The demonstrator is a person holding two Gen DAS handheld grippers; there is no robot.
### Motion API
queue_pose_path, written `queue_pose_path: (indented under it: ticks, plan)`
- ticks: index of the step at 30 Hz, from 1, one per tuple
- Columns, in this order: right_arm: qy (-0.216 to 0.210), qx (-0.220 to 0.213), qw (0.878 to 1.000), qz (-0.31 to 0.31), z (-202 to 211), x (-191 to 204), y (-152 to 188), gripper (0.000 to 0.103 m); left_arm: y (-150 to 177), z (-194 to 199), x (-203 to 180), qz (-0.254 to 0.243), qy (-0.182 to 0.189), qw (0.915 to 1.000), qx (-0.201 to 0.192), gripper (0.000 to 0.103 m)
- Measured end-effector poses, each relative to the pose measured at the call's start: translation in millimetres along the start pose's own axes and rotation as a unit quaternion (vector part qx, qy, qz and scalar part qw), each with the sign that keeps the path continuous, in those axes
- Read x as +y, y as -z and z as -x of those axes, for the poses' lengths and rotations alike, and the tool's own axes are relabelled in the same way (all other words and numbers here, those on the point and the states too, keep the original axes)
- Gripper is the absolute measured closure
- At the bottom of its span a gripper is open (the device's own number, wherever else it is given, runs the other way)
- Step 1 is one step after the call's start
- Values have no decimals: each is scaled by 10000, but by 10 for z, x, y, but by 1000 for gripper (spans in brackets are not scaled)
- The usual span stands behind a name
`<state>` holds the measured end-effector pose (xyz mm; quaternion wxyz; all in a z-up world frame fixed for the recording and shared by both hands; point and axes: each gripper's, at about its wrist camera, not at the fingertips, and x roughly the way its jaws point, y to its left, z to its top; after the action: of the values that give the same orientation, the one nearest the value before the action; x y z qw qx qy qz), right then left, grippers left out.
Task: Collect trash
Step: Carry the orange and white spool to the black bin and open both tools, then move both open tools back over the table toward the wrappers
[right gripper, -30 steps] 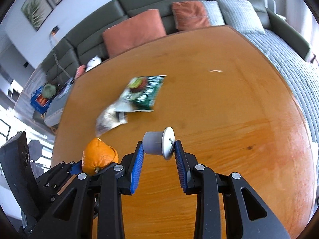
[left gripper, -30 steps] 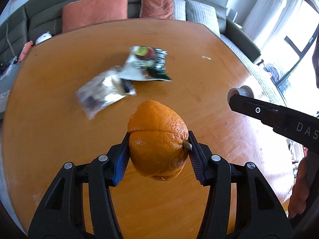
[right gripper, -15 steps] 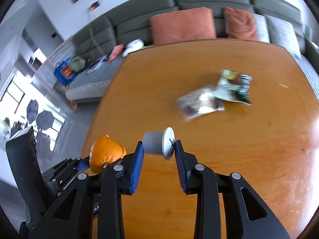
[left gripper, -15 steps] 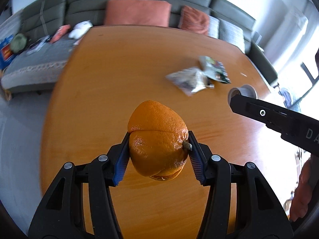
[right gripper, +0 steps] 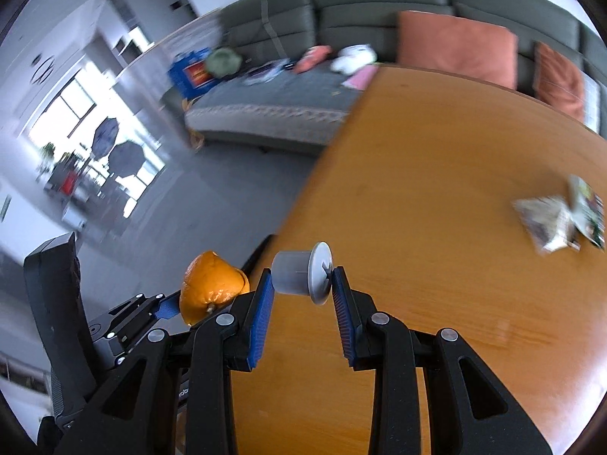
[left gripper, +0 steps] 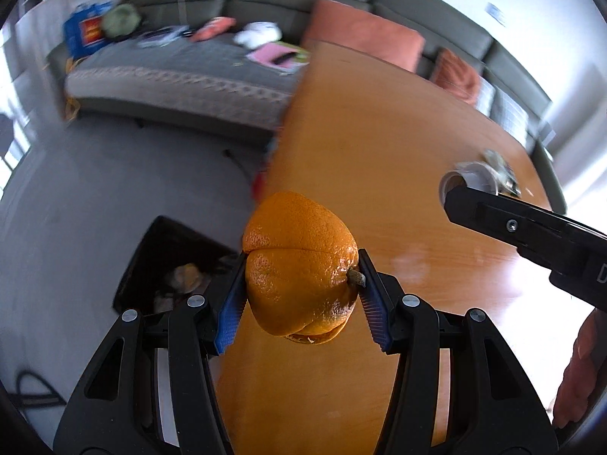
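Note:
My left gripper (left gripper: 301,295) is shut on an orange peel (left gripper: 299,269), held over the left edge of the wooden table (left gripper: 398,174). In the right wrist view the same orange peel (right gripper: 212,286) shows at lower left. My right gripper (right gripper: 303,288) is shut on a small grey capsule (right gripper: 299,273), pads on its base and its flanged end. That capsule (left gripper: 468,178) also appears at the right of the left wrist view. A black trash bin (left gripper: 170,265) with scraps inside stands on the floor below the left gripper. Two snack wrappers (right gripper: 557,222) lie on the table's far right.
A grey sofa (left gripper: 189,72) strewn with clothes and bags runs behind the table, with orange cushions (right gripper: 455,45) along its back. Grey floor (left gripper: 76,204) spreads left of the table edge. A hand (left gripper: 580,375) shows at the right rim.
Both grippers have swung left across the table with their loads. The wrappers have slid to the far right of view, and the table's left edge, the floor and the bin have come into view.

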<state>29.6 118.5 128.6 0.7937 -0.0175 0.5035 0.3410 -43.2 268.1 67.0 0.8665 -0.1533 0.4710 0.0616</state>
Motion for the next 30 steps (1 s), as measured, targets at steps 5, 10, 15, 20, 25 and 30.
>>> queue_pose_path:
  ticks: [5,10,15,20,25,30]
  plan:
    - [-157,103,9989,438,-283,486,-110,70,38,115,519,464,-310,9984,-89,50]
    - [-324,266,9961,781,-556,910,-216,70,96,167,965,818,-677,9943,-108,50]
    - [-510,522,9912,1102,-817,1246,-319,52,97,88,1359,1136,-1190,9862,180,28]
    - [-356,492,9911,1182,-961,1427,-448,47,3,100,1554,1155,-1804,9767,146,6]
    - [-404,520,9918,1094,-933,1324,-424,47,8,86,1589,1143,-1863,9757,164,6]
    - [-391,541,9933,943,-909,1253,-399,46,62,56,1513,1087,-1791,9776,205,6]
